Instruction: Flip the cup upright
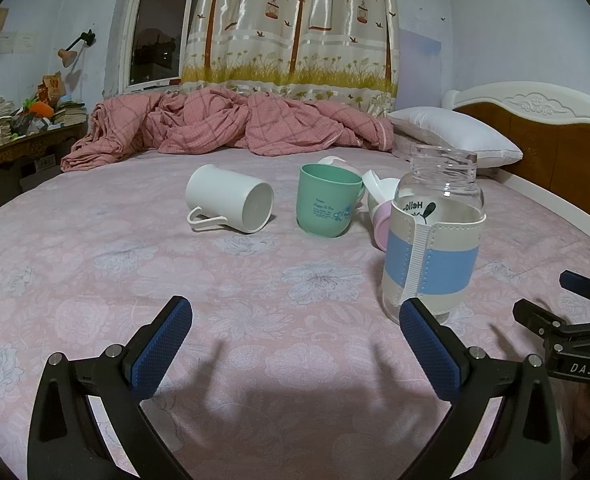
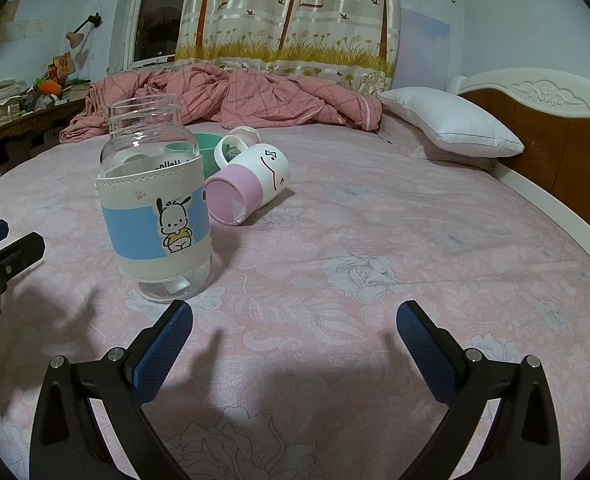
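Observation:
A white cup (image 1: pixel 231 204) lies on its side on the pink bed sheet, base toward me, handle at the left. A green cup (image 1: pixel 326 205) stands upright beside it; its rim shows in the right wrist view (image 2: pixel 206 145). A pink-and-white mug (image 2: pixel 249 188) lies on its side, pink base toward me; part of it shows in the left wrist view (image 1: pixel 381 220). A clear glass bottle with a blue-and-cream sleeve (image 1: pixel 435 236) (image 2: pixel 159 204) stands upright near both grippers. My left gripper (image 1: pixel 295 320) is open and empty. My right gripper (image 2: pixel 295 320) is open and empty, also seen at the right of the left wrist view (image 1: pixel 575 320).
A crumpled pink plaid quilt (image 1: pixel 231 124) lies at the far side of the bed. A white pillow (image 1: pixel 455 136) and wooden headboard (image 1: pixel 543 136) are at the right. A cluttered desk (image 1: pixel 19 128) stands at the left.

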